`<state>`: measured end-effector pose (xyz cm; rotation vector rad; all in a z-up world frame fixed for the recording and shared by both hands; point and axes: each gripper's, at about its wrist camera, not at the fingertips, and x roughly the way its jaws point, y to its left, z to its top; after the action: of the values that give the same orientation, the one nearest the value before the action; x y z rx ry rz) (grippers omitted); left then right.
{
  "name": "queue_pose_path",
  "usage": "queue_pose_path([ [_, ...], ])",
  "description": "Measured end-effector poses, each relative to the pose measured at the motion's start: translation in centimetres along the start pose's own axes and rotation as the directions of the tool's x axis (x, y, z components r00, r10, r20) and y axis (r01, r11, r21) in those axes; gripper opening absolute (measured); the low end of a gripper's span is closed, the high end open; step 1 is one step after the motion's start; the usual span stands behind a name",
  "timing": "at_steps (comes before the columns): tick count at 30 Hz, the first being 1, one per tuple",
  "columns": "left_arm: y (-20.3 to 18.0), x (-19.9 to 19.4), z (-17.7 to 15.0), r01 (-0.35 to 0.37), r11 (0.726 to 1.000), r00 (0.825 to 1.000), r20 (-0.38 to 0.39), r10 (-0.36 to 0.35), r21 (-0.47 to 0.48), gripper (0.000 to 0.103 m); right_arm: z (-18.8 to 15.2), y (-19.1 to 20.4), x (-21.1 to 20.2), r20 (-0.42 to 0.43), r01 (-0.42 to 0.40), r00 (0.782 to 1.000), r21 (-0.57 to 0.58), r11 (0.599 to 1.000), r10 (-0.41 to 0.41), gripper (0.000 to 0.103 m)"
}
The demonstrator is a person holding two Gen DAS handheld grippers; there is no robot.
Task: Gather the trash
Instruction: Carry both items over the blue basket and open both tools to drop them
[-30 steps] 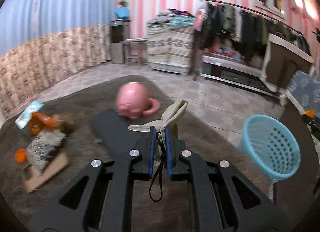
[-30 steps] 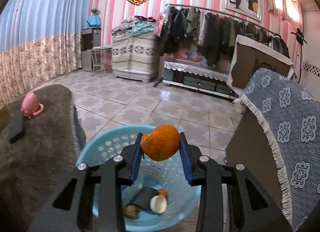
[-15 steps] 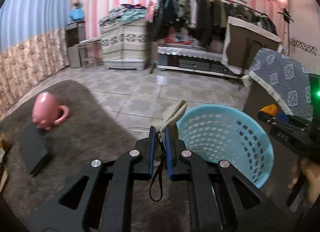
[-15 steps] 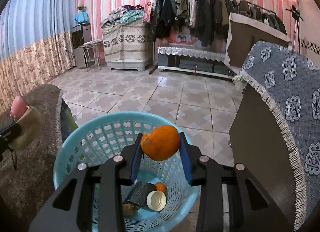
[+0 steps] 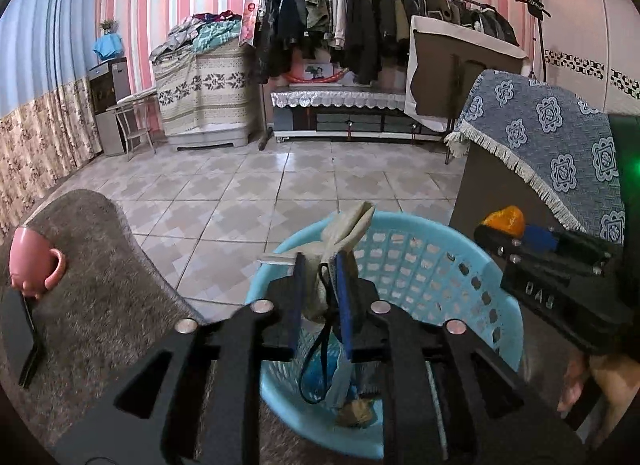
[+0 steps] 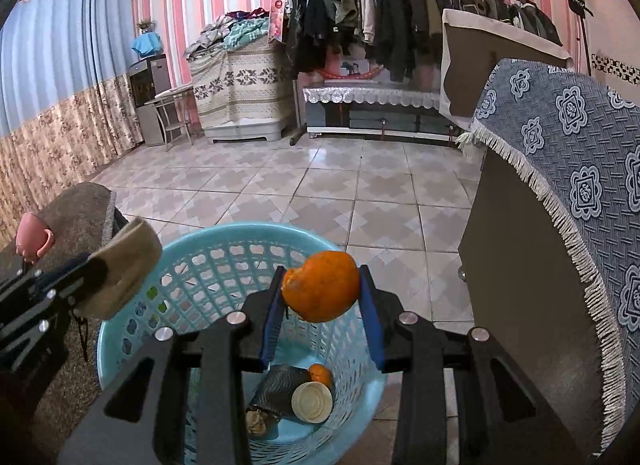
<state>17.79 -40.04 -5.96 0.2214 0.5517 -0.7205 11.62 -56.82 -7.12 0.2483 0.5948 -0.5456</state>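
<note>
You are at the dropping step: your left hand-held gripper [image 5: 320,289], jaws just widened, has the beige pouch [image 5: 340,241] loose over the blue basket [image 5: 452,265], while your right hand-held gripper [image 6: 322,301] clamps the orange peel [image 6: 322,285] above it, so release both there.

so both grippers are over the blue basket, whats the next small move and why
Probably let the left gripper finish opening: its jaws have just been widening, and the beige mask between them hangs above the basket, so it should fall in.

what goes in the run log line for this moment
left claw: opening, beige cloth scrap between | right claw: grips orange peel | both over light-blue plastic basket
</note>
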Motion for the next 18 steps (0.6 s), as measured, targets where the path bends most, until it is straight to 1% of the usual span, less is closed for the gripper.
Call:
queue_pose_path([
  [2, 0.1, 0.0, 0.3, -0.001, 1.0, 1.0, 0.008, 0.001, -0.005, 0.048, 0.0, -0.3, 0.2, -0.003, 0.004, 1.0, 0.011, 1.0, -0.004, 0.036],
  [3, 0.2, -0.1, 0.4, -0.003, 1.0, 1.0, 0.014, 0.003, -0.007, 0.055, 0.0, -0.5, 0.3, -0.003, 0.004, 1.0, 0.017, 1.0, -0.004, 0.036],
  [4, 0.3, -0.4, 0.4, -0.018, 1.0, 1.0, 0.024, 0.018, -0.007, 0.065, 0.0, -0.5, 0.3, -0.003, 0.005, 1.0, 0.024, 1.0, -0.005, 0.036],
  [5, 0.4, -0.5, 0.4, -0.033, 0.999, 0.999, 0.035, 0.034, -0.007, 0.072, 0.0, -0.6, 0.3, -0.002, 0.007, 1.0, 0.027, 1.0, -0.007, 0.036],
  [9, 1.9, -1.0, 0.3, -0.099, 0.995, 0.994, 0.043, 0.099, -0.007, 0.08, 0.0, 0.2, 0.2, 0.002, 0.01, 1.0, 0.012, 1.0, -0.01, 0.036],
  [11, 3.1, -1.5, 0.3, -0.138, 0.99, 0.989, 0.049, 0.139, -0.018, 0.089, 0.0, 0.5, 0.1, 0.006, 0.011, 1.0, 0.004, 1.0, -0.011, 0.036],
  [13, 4.5, -1.9, 0.3, -0.166, 0.985, 0.984, 0.051, 0.168, -0.037, 0.091, 0.0, 0.5, 0.0, 0.008, 0.012, 1.0, 0.006, 1.0, -0.012, 0.036],
  [15, 5.4, -2.2, 0.3, -0.193, 0.98, 0.98, 0.049, 0.195, -0.04, 0.091, -0.1, 0.8, -0.1, 0.01, 0.015, 1.0, 0.005, 1.0, -0.015, 0.036],
  [18, 7.0, -3.2, 0.1, -0.249, 0.967, 0.966, 0.064, 0.252, -0.046, 0.095, 0.0, 1.2, 0.0, 0.013, 0.013, 1.0, -0.001, 1.0, -0.013, 0.036],
])
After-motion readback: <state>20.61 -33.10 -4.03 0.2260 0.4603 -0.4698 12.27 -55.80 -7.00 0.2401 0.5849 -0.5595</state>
